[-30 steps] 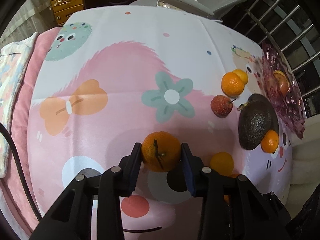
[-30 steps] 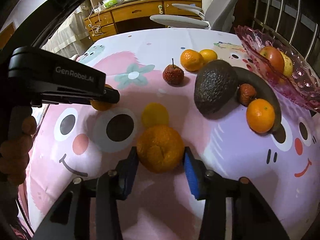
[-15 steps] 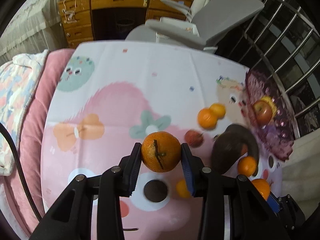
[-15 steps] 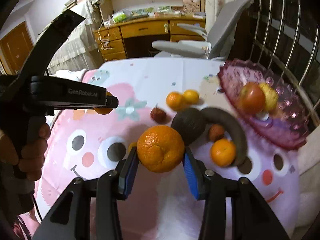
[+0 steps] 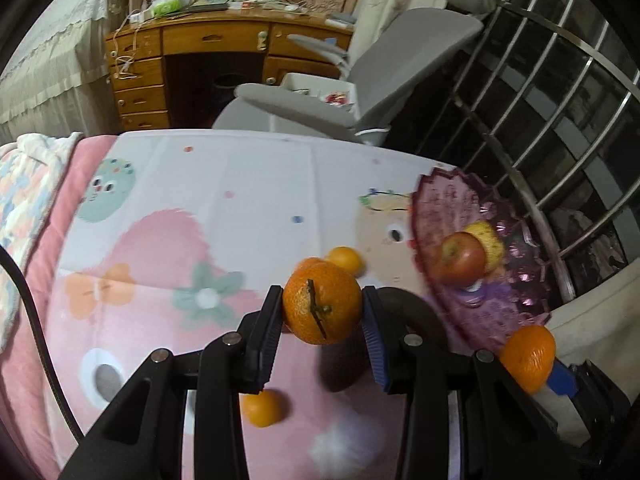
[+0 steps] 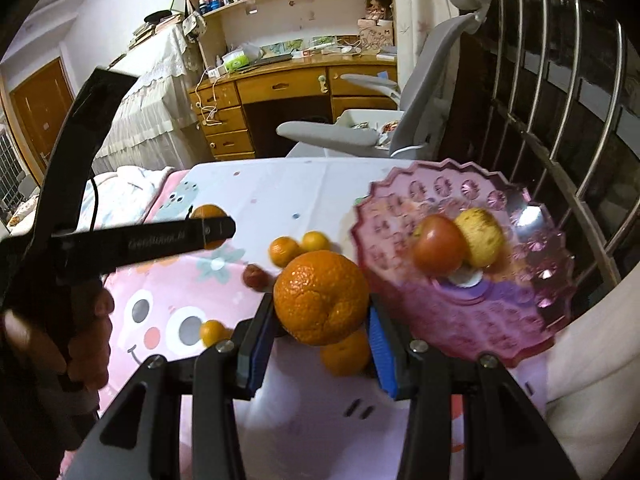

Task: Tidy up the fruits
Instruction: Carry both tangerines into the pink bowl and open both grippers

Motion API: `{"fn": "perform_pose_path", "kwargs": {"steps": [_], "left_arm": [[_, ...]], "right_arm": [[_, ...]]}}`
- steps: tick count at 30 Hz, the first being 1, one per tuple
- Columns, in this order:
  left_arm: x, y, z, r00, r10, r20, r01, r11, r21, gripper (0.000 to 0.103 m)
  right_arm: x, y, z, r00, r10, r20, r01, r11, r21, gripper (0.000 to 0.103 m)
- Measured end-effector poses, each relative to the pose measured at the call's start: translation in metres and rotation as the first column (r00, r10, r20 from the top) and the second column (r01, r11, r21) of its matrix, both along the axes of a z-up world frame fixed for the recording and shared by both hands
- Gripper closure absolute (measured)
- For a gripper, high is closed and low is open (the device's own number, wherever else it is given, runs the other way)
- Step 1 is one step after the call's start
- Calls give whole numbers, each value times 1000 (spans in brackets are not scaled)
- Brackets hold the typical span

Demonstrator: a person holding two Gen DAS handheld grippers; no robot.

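Lifting clear of the cartoon-print tablecloth [image 5: 248, 184], left gripper [image 5: 322, 316] and right gripper [image 6: 320, 312] each clamp a round orange, now nearing the scalloped purple glass bowl [image 6: 400, 200] at two o'clock.

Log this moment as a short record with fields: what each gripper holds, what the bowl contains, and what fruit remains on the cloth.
left gripper: shut on stemmed orange, lifted off the cloth
right gripper: shut on large orange, lifted
pink glass bowl: red apple and yellow fruit, side by side
printed cloth: small oranges, one reddish fruit
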State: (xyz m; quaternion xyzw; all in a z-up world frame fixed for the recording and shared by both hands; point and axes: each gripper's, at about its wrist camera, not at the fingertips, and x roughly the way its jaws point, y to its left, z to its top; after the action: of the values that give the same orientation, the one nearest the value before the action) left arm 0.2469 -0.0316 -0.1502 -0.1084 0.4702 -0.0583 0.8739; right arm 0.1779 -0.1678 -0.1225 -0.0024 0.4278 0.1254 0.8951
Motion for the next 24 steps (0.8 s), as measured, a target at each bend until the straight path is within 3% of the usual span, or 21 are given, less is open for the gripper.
{"fn": "perform_pose_path", "kwargs": {"steps": [9,14,24], "left_arm": [[-1,-64,4,995,-74,70,75,997,-15,66],[3,-97,1,992,-119,44,119,993,3,66],[2,-156,-9,975,-222,2,222,975,-31,66]], "right_arm": [[19,-64,-11,998,-42,-43,43,999,2,59],[25,-94,-19,994,-77,-78,77,997,8,58],[32,-146,-39,980,-130,-153,135,991,20,58]]}}
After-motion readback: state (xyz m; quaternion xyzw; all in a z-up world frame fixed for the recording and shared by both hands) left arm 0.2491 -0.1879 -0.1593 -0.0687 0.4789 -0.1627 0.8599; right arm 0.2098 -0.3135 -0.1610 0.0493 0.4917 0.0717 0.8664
